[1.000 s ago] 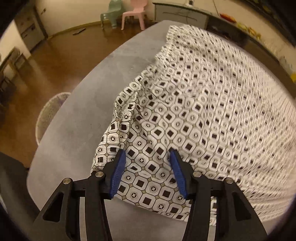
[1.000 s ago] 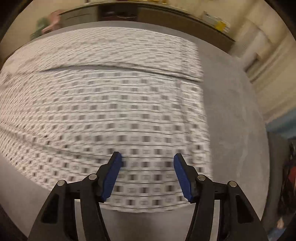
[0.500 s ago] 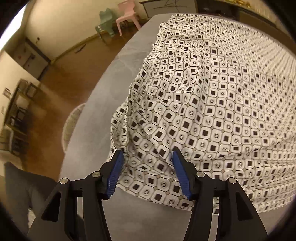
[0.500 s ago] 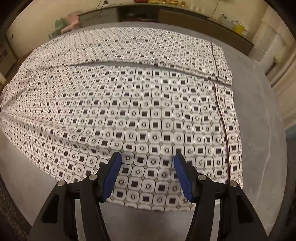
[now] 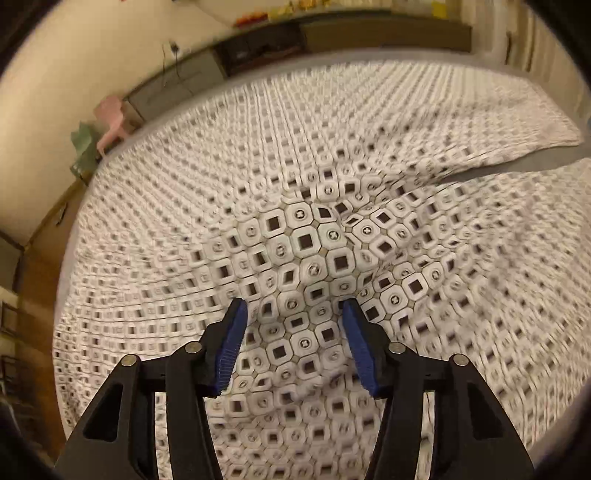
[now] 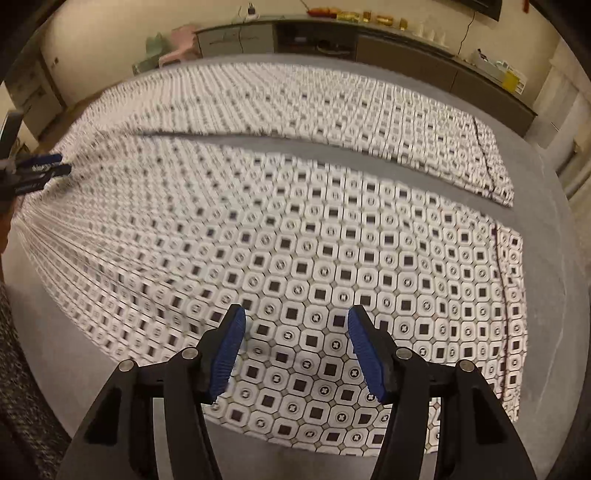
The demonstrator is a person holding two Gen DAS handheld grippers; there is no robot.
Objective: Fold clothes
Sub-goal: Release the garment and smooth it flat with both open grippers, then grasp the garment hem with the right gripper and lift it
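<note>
Patterned trousers (image 6: pixel 332 236) lie spread flat on the grey table (image 6: pixel 554 295), legs apart. The right gripper (image 6: pixel 295 347) hovers spread over the near leg; the left gripper (image 5: pixel 291 339), closing, holds nothing, above rumpled cloth

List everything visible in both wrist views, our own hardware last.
patterned garment: one, white with dark squares, spread flat across the table, with two long panels split by a gap
table: one, grey, under the garment
cabinet: one long low unit, dark, along the far wall
small items on cabinet: several, yellow and orange, too small to identify
pink chair: one, by the far wall beyond the table
green chair: one, beside the pink chair
floor: brown, left of the table
left gripper: one, black with blue pads, jaws apart over a raised wrinkle of the garment
right gripper: one, black with blue pads, jaws apart above the garment's near edge
</note>
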